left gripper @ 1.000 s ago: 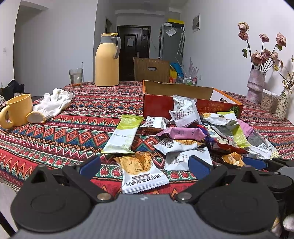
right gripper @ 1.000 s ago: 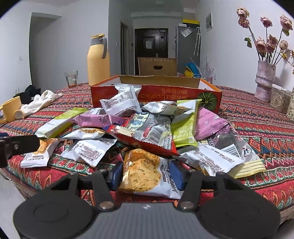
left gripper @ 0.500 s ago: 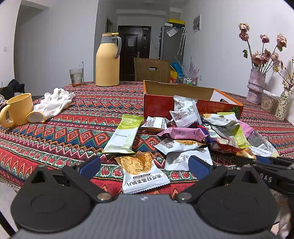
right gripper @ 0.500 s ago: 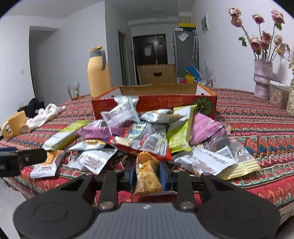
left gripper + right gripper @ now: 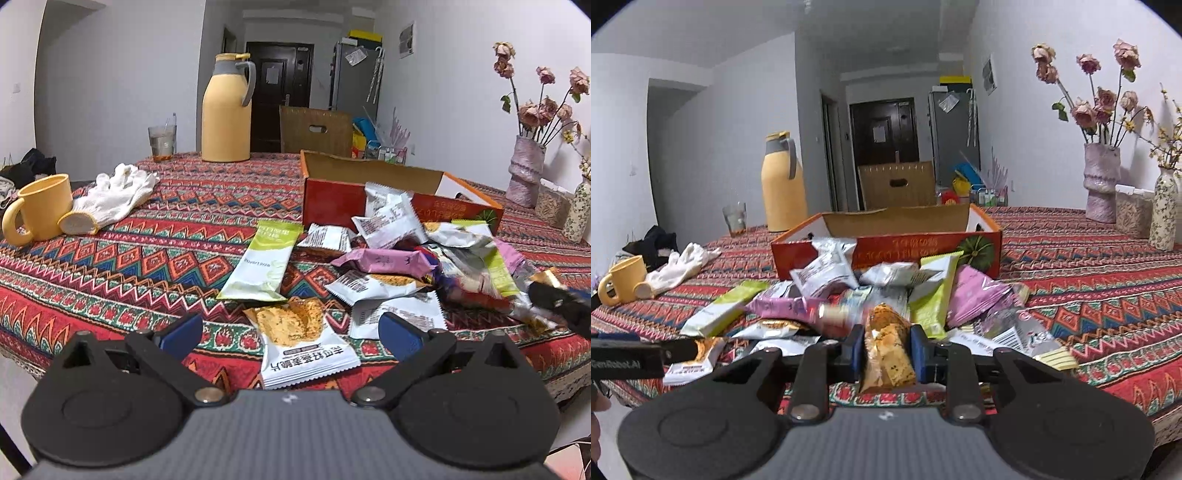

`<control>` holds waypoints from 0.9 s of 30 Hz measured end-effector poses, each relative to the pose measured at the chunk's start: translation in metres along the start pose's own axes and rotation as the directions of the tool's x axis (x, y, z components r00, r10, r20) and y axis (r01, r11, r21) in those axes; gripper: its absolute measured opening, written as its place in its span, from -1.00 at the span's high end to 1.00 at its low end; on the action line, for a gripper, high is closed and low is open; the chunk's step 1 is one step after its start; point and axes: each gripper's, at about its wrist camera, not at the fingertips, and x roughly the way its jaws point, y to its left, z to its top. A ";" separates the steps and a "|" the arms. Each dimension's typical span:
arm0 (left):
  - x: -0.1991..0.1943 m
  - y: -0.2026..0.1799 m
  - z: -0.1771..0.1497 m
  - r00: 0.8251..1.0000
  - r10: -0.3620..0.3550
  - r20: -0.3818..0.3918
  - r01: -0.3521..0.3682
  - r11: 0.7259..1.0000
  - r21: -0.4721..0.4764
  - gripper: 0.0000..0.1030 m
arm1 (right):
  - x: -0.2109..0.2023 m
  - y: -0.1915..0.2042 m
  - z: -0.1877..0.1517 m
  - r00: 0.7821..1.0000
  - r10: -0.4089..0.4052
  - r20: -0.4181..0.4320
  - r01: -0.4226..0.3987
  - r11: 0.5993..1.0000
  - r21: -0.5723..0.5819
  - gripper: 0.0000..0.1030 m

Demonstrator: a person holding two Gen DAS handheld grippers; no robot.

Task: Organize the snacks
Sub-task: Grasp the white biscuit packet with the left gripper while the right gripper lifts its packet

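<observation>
A cracker packet sits pinched on edge between the blue pads of the right gripper, just above the table's near edge, in front of the snack pile and red box. The left gripper hangs wide open over another cracker packet.

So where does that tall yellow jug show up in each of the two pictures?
Left wrist view: the yellow jug stands at top centre, left of the orange box.
Right wrist view: the jug stands left of centre, behind the box's left corner.
Shared landmark: the drinking glass just left of the jug.
</observation>
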 end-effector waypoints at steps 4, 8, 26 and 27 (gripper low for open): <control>0.011 -0.001 0.002 1.000 0.012 -0.019 -0.012 1.000 0.003 -1.00 | 0.001 -0.008 0.001 1.000 -0.016 0.003 0.016 1.000 0.013 0.51; 0.027 0.001 0.006 0.998 0.043 -0.049 -0.043 0.999 -0.004 -1.00 | 0.004 -0.011 0.001 1.000 -0.027 -0.002 0.027 0.999 0.021 0.51; 0.043 0.000 0.006 0.993 0.063 -0.098 -0.065 0.998 -0.012 0.13 | 0.008 -0.017 0.000 1.000 -0.030 -0.009 0.030 0.999 0.036 0.51; 0.042 -0.001 0.006 0.993 0.064 -0.098 -0.065 0.998 -0.011 0.13 | 0.008 -0.018 0.000 1.000 -0.030 -0.009 0.030 0.999 0.036 0.51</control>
